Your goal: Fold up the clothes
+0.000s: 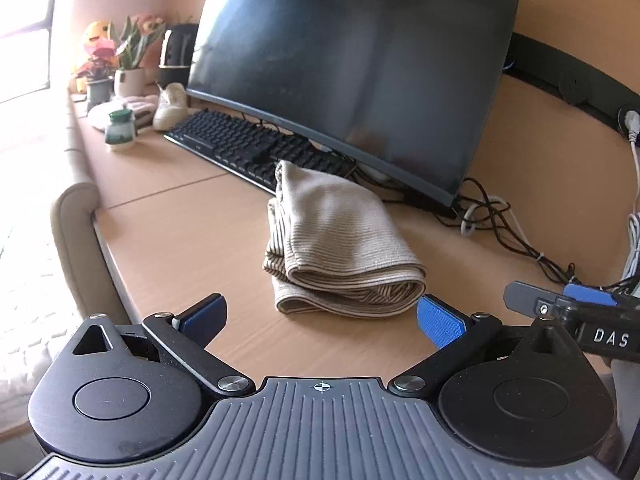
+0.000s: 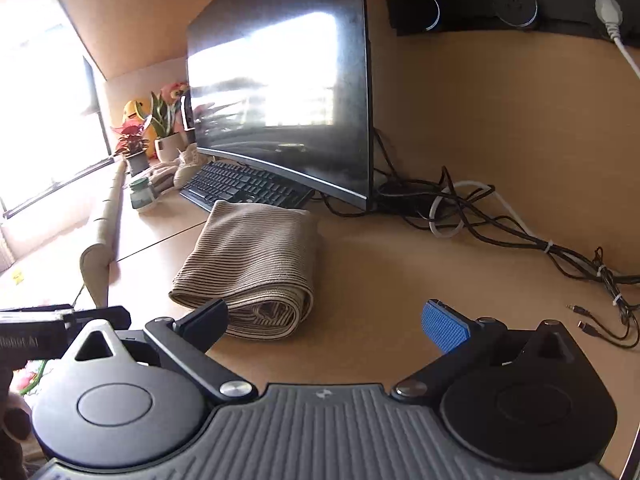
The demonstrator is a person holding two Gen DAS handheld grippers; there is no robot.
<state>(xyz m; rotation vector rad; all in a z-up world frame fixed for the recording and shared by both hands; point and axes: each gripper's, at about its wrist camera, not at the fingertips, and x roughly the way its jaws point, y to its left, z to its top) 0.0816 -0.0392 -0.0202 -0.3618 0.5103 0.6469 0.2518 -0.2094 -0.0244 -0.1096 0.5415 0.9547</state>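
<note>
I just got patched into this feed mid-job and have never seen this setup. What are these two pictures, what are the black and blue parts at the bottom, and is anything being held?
No robot arm here: a person holds a two-finger claw in each hand, with a camera on each looking forward along its fingers. One picture is from the left claw, the other from the right claw. Both stand open and hold nothing. On the wooden desk lies a folded beige striped garment, in front of a black keyboard and a dark monitor. Cables trail to the right.
</note>
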